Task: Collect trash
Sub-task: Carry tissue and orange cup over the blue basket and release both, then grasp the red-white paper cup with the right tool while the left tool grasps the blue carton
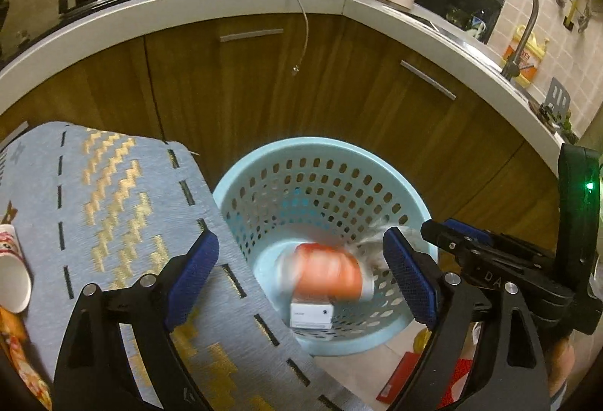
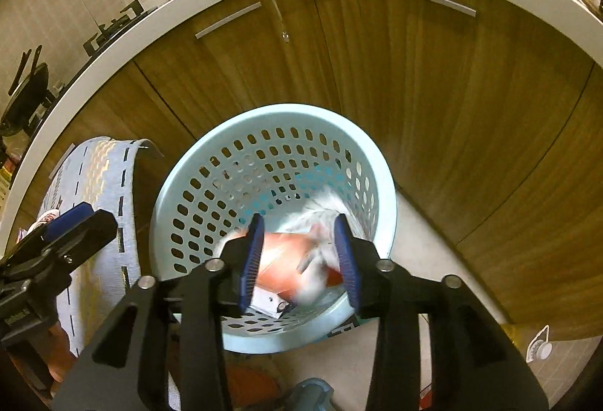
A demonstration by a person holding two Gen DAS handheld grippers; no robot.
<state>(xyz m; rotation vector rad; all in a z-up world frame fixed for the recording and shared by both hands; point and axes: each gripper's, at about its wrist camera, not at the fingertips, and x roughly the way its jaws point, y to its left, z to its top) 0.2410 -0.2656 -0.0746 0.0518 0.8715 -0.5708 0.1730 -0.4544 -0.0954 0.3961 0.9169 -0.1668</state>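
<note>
A pale blue perforated waste basket (image 1: 301, 144) (image 2: 271, 108) stands on the floor beside the table. Inside lie a blurred orange packet (image 1: 328, 273) (image 2: 286, 260), a small white box (image 1: 312, 315) (image 2: 268, 302) and a blurred white crumpled tissue (image 2: 326, 205). My left gripper (image 1: 299, 260) hangs open above the basket's near side, one finger over the tablecloth, nothing between its pads. My right gripper (image 2: 299, 228) is open above the basket, with the packet and tissue showing below its jaws, not pressed by the pads. A paper cup (image 1: 13, 271) lies on the table at the left.
A blue tablecloth with gold zigzags (image 1: 113, 192) covers the table left of the basket. Wooden cabinet doors (image 1: 245, 90) and a white counter edge (image 1: 188, 5) stand right behind it. A cable (image 1: 303, 30) dangles from the counter. Red packaging (image 1: 399, 377) lies on the floor.
</note>
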